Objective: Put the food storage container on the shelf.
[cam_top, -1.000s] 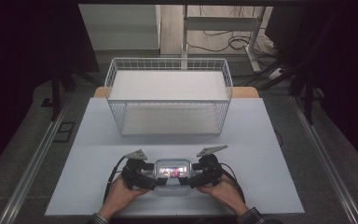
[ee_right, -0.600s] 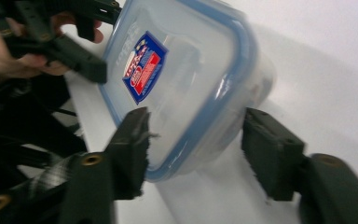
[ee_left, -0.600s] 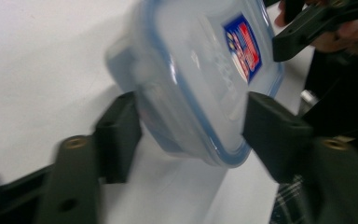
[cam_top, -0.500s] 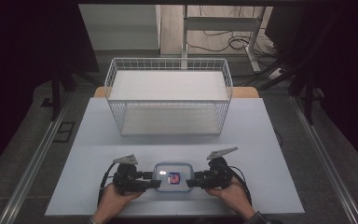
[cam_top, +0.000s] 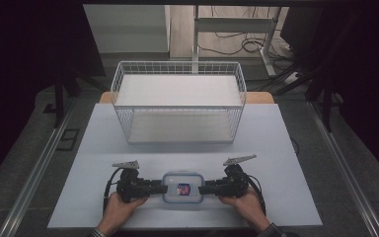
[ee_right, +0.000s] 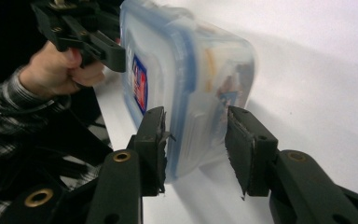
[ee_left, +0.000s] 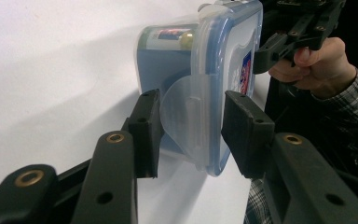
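White table (cam_top: 286, 148), one wire basket (cam_top: 177, 106), one lidded container (cam_top: 181, 187), two tools, left tool (cam_top: 159, 187) and right tool (cam_top: 205, 188), spread around its ends

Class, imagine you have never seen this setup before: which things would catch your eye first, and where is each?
First, the clear plastic lidded container with a blue seal at the white table's near edge, flanked by the left tool and right tool, whose open jaws straddle the side latches at its two ends. Next, the big empty white wire basket standing farther back at the table's middle.
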A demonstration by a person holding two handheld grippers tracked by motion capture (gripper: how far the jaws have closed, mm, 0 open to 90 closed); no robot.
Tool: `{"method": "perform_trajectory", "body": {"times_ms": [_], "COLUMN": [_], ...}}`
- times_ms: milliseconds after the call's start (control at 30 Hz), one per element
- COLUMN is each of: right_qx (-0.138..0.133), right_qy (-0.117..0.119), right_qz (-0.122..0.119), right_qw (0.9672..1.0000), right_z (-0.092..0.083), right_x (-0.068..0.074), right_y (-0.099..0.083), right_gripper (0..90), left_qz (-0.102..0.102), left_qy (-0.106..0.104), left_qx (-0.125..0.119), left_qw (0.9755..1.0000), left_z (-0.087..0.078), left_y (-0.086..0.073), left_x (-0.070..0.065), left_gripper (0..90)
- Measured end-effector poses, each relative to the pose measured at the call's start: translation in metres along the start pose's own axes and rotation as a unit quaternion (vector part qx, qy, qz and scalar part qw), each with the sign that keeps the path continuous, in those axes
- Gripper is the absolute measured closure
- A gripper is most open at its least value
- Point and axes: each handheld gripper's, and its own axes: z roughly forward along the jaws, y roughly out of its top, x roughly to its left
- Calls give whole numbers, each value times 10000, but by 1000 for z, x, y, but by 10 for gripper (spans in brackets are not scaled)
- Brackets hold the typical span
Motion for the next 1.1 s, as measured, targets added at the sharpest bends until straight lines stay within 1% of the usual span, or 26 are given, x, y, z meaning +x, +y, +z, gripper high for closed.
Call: {"method": "perform_trajectory", "body": {"times_ms": [67, 100, 133, 167, 200, 233, 267, 300, 333, 367, 400, 433, 533, 600, 633, 667, 767, 800, 900, 933, 967, 1033, 1067, 1100], "right_qx": [-33, -154, -154, -262, -262, -336, -483, -541, -541, -640, -640, -656, -750, -772, -798, -798, -860, -860, -948, -968, -985, -1009, -1009, -1026], "right_qy": [-15, -35, -35, -56, -56, -67, -83, -93, -93, -114, -114, -125, -140, -131, -123, -123, -137, -137, -136, -129, -124, -111, -111, -104], "right_qz": [2, 31, 31, 46, 46, 56, 101, 96, 96, 69, 69, 52, -63, -82, -117, -117, -180, -180, -215, -235, -255, -296, -296, -312], "right_qw": [10000, 9999, 9999, 9996, 9996, 9994, 9987, 9984, 9984, 9979, 9979, 9978, 9971, 9969, 9967, 9967, 9960, 9960, 9952, 9949, 9947, 9944, 9944, 9942], "right_z": [0, -3, -3, -5, -5, -6, -8, -9, -9, -11, -11, -11, -13, -14, -15, -15, -18, -18, -21, -22, -23, -26, -26, -27], "right_x": [0, 0, 0, 0, 0, 0, 1, 2, 2, 4, 4, 4, 8, 9, 11, 11, 13, 13, 14, 14, 15, 16, 16, 17], "right_y": [0, 2, 2, 3, 3, 4, 7, 8, 8, 12, 12, 14, 22, 24, 29, 29, 37, 37, 47, 50, 53, 60, 60, 64], "right_gripper": [586, 588, 588, 587, 587, 587, 585, 585, 585, 584, 584, 584, 585, 585, 585, 585, 584, 584, 584, 584, 584, 583, 583, 583], "left_qz": [-38, -48, -48, -30, -30, 8, 37, 37, 54, 59, 59, 109, 152, 168, 205, 226, 218, 229, 283, 283, 326, 374, 374, 392], "left_qy": [-22, -42, -42, -26, -26, -7, 11, 11, 28, 52, 52, 66, 135, 149, 171, 184, 215, 224, 284, 284, 319, 350, 350, 375], "left_qx": [-35, -86, -86, -126, -126, -140, -172, -172, -191, -246, -246, -244, -339, -351, -360, -367, -434, -447, -539, -539, -574, -605, -605, -636], "left_qw": [10000, 9999, 9999, 9999, 9999, 9999, 9998, 9998, 9998, 9997, 9997, 9996, 9992, 9991, 9990, 9989, 9986, 9985, 9977, 9977, 9973, 9969, 9969, 9965], "left_z": [1, 1, 1, 1, 1, 0, -1, -1, -2, -4, -4, -6, -12, -13, -15, -17, -19, -20, -24, -24, -27, -30, -30, -32], "left_y": [2, 4, 4, 8, 8, 10, 14, 14, 16, 20, 20, 22, 30, 32, 34, 36, 42, 44, 54, 54, 61, 67, 67, 72], "left_x": [1, 1, 1, 0, 0, -1, -3, -3, -3, -5, -5, -5, -10, -11, -12, -13, -15, -15, -18, -18, -21, -25, -25, -27], "left_gripper": [582, 582, 582, 582, 582, 582, 582, 582, 582, 583, 582, 582, 581, 580, 580, 580, 579, 579, 579, 579, 579, 579, 579, 579]}}
